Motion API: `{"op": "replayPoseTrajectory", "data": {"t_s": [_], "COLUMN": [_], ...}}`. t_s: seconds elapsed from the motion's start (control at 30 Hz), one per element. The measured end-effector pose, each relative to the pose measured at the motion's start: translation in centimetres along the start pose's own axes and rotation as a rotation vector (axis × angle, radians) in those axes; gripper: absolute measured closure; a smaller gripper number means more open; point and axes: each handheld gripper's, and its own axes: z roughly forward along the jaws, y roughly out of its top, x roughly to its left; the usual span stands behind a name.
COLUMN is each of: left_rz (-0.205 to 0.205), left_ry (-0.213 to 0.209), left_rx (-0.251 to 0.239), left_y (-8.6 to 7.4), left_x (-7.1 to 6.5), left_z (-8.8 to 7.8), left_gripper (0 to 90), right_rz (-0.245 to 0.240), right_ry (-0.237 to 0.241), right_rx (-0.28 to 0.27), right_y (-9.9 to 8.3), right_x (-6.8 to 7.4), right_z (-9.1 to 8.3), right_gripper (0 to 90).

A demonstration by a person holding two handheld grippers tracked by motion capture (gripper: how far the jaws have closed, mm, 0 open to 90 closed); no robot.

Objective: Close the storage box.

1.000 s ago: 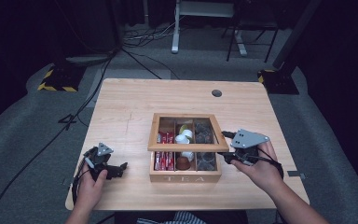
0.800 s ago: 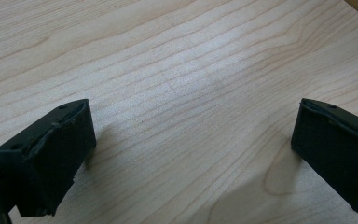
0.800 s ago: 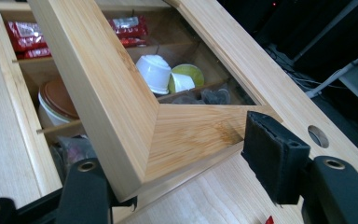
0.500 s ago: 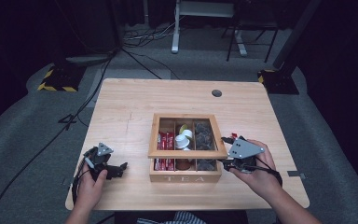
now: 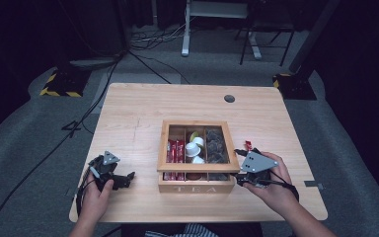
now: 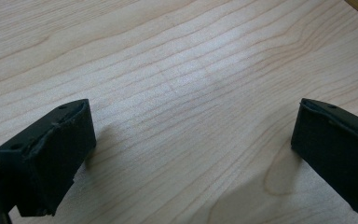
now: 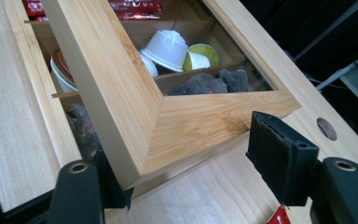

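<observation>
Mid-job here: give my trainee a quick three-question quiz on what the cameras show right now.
1. True or false: the left hand-held gripper holds a capsule.
2. Which part of the tea box sits between the jaws of the right hand-held gripper? A) lid corner B) a red sachet C) a divider
3. What lies in the middle compartment?

Key:
1. False; its jaws stand open over bare table.
2. A, the corner of the glass-paned lid; the jaws have just been opening and the far pad stands off it.
3. White capsules and a green-topped one.
</observation>
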Motion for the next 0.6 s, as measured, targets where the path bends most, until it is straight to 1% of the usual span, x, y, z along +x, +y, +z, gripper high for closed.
{"op": "replayPoseTrajectory", "data": {"t_s": [0.07, 0.27, 0.6], "left_rz": [-0.001, 0.002, -0.002], "left_ry": [-0.001, 0.002, 0.0], "left_rx": [0.0, 0.0, 0.0], "left_y": [0.0, 0.0, 0.0], "left_x": [-0.01, 0.01, -0.01], "left_z": [0.0, -0.01, 0.0], "left_gripper": [0.0, 0.0, 0.0], "right_rz": [0.006, 0.002, 0.004], "right_ry": [0.007, 0.014, 0.023], "right_rx": [0.009, 0.026, 0.039], "right_y": [-0.13, -0.45, -0.97], "right_x": [0.06, 0.3, 0.54], "right_z": [0.06, 0.2, 0.39], "right_gripper": [35.4, 34.3, 33.1]}}
